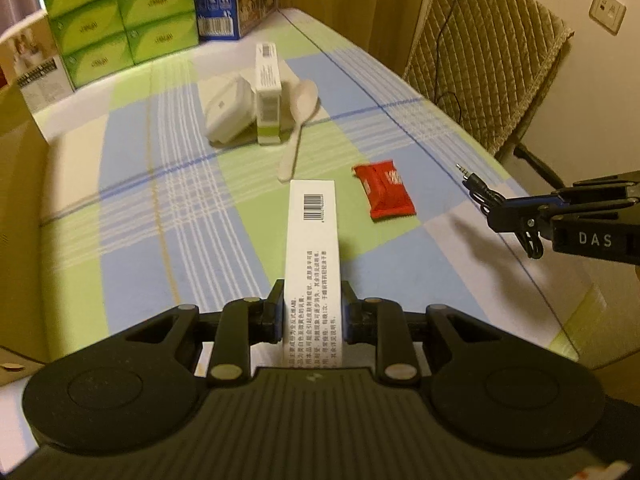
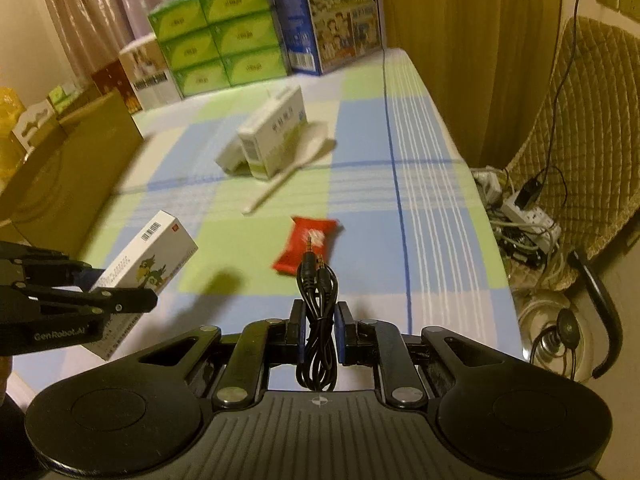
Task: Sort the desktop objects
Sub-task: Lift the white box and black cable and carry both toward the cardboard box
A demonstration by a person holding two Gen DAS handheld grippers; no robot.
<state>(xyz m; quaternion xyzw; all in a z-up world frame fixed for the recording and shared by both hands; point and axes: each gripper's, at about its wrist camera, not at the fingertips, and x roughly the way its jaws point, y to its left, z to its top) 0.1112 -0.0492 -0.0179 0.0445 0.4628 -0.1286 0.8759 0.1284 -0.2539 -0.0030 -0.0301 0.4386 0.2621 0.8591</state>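
left hand-held gripper (image 1: 313, 312): grips medicine box (image 1: 312, 248) | right hand-held gripper (image 2: 320, 328): grips audio cable (image 2: 318, 312)

- We're looking at a home room: pink curtains (image 2: 92, 12) are hanging behind the worktop (image 2: 360, 128), which is wearing a checked cloth.
- Green tissue packs (image 2: 216, 36) are sitting stacked beside a milk carton box (image 2: 336, 16).
- A quilted chair (image 1: 484, 56) is standing alongside, wall sockets (image 1: 607, 10) showing.
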